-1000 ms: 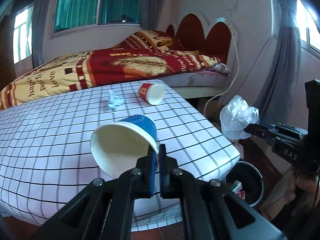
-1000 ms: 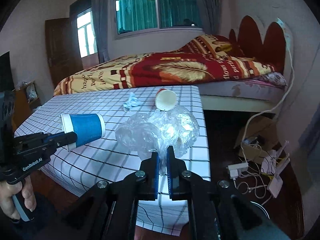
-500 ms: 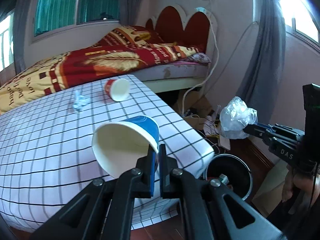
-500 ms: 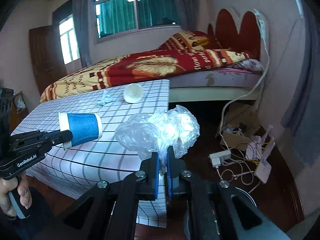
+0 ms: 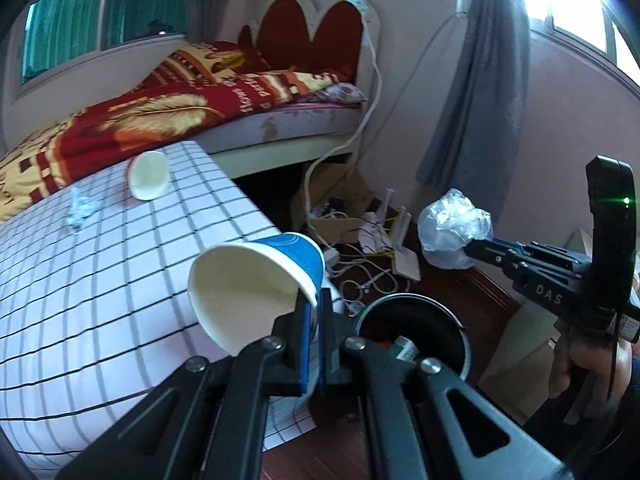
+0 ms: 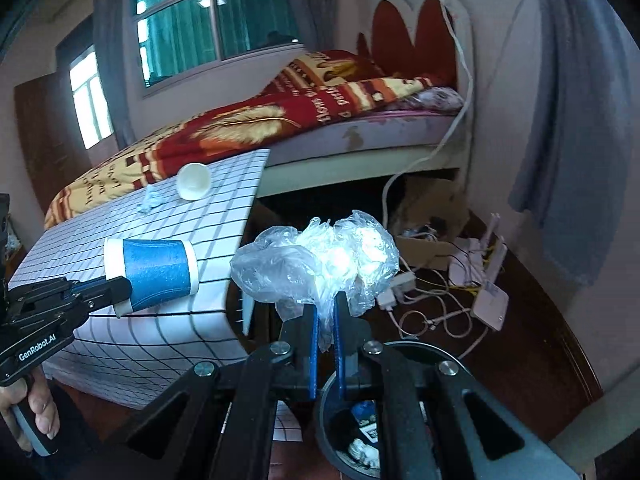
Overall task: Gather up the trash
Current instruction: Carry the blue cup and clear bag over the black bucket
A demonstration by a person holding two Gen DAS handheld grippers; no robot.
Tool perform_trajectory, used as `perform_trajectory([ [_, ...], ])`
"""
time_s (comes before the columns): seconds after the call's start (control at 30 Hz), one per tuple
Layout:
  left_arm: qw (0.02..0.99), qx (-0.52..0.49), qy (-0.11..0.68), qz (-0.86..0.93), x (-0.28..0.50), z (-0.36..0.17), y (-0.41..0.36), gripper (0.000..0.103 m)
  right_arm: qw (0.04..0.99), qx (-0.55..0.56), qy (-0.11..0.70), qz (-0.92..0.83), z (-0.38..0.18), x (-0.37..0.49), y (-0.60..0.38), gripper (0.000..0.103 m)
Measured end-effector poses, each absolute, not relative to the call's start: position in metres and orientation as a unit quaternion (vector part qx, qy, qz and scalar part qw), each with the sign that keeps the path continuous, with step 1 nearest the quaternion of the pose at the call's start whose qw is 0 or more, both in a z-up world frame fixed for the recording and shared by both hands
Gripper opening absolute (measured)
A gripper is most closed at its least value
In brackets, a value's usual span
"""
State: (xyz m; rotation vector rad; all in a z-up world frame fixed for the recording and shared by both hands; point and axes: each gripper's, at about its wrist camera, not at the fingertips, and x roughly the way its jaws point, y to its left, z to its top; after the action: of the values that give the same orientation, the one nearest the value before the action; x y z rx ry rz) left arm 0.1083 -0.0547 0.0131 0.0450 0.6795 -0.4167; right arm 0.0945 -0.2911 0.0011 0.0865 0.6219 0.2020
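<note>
Left wrist view: your left gripper [image 5: 314, 322] is clamped on the rim of the blue paper cup [image 5: 256, 284], mouth tilted toward the camera, same grip as a sec ago. What differs: the cup used to sit over the checked desk [image 5: 100, 280]; now it hangs at the desk's corner, w/ the black trash bin [image 5: 412, 336] just to its right on the floor. The bin was only a sliver at the frame edge before; now its whole opening shows, some litter inside. Your right gripper [image 5: 472, 246] comes in from the right, pinching the crumpled clear plastic bag [image 5: 454, 228] above and right of the bin. A red paper cup [image 5: 148, 180] on its side and a small crumpled wad [image 5: 82, 210] are left on the desk, further back than before.

Right wrist view: right gripper [image 6: 325, 320] is closed tight on the plastic bag [image 6: 316, 260]. Earlier the desk [image 6: 140, 332] filled the space under the bag; now the bag is past the desk edge and the bin [image 6: 356, 432] sits directly below the fingers, partly hidden by them. Left gripper [image 6: 116, 292] at left holds the blue cup [image 6: 156, 272] sideways by the desk's edge. Red cup [image 6: 194, 181] and wad [image 6: 151, 202] unmoved on the desk.
</note>
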Motion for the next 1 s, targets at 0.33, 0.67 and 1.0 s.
perform_trajectory([
  [0.33, 0.898, 0.037, 0.346, -0.270, 0.102, -0.003, -0.111, 0.004, 0.937, 0.059, 0.341, 0.041, -0.030, 0.085, -0.341, 0.007],
  [0.67, 0.868, 0.051, 0.383, -0.312, 0.101, -0.039, -0.161, 0.004, 0.920, 0.065, 0.388, 0.007, -0.070, 0.069, -0.377, 0.007],
  [1.0, 0.840, 0.057, 0.430, -0.325, 0.112, -0.081, -0.189, 0.004, 0.901, 0.060, 0.430, 0.012, -0.111, 0.074, -0.385, 0.007],
])
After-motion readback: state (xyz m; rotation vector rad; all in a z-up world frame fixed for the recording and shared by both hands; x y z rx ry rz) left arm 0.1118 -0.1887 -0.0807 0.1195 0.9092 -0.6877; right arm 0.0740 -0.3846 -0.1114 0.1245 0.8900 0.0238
